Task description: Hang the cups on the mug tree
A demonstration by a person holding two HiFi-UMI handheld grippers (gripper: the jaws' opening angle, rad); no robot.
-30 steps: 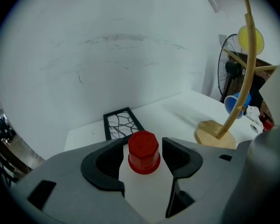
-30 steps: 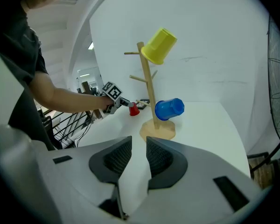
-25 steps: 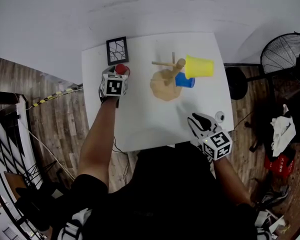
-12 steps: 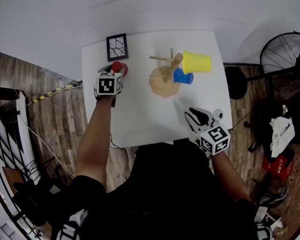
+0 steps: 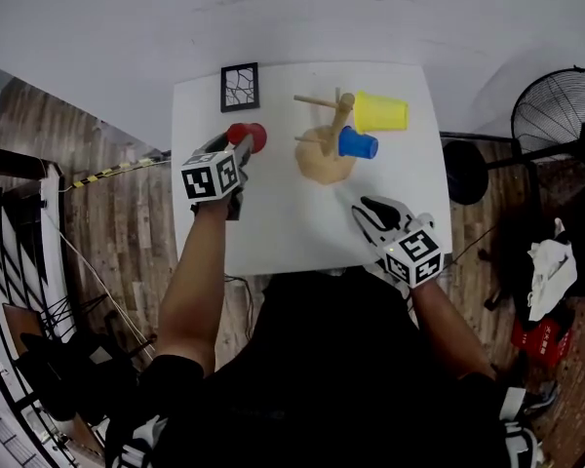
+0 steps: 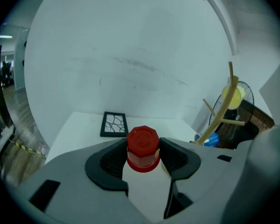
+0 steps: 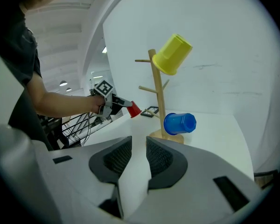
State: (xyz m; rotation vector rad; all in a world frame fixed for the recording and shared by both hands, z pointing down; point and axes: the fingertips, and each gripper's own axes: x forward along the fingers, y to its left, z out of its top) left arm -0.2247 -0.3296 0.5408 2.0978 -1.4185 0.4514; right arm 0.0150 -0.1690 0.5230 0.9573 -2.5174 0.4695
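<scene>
Left gripper view shows the left claw (image 5: 236,150) clamped on the red cup (image 6: 143,146), its jaws having just closed in on it. The cup is held clear of the worktop (image 5: 292,224), left of the mug tree (image 5: 338,123). The yellow cup (image 5: 380,112) and blue cup (image 5: 357,143) hang on the tree's right side. The step looks like carrying the last cup over. Next it needs tipping, mouth toward a free peg (image 5: 310,98) on the left. The right claw (image 7: 139,150) waits near the front edge, jaws slightly apart, empty. A picture frame (image 5: 240,87) lies behind, out of the path.
</scene>
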